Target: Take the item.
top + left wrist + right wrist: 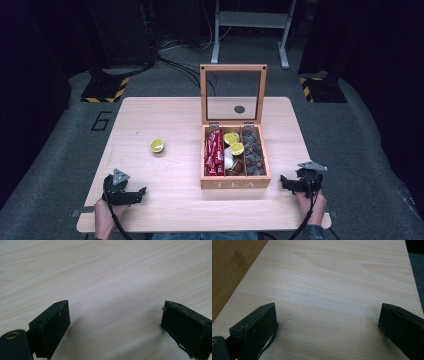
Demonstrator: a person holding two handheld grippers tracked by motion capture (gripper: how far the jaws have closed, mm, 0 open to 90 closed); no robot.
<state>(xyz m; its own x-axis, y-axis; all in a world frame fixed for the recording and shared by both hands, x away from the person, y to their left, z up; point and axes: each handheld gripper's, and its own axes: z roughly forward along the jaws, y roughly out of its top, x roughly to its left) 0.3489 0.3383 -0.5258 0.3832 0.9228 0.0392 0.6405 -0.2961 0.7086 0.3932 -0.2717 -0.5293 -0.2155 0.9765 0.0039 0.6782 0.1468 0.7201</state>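
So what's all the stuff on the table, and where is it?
Table: one, pale wood.
Tea box: one, wooden, lid up, right of centre.
Lime half: one, green-yellow, loose on the table left of the box.
Lime halves: two, middle compartment.
Red packets: several, left compartment.
Brown bits: many, right compartment.
Left gripper: one, black, open, near left corner.
Right gripper: one, black, open, beside the box.

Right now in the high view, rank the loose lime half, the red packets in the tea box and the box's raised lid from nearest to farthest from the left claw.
1. Loose lime half, on the bare table beyond the left claw.
2. Red packets, in the box's left compartment.
3. Raised lid, upright at the box's far edge.
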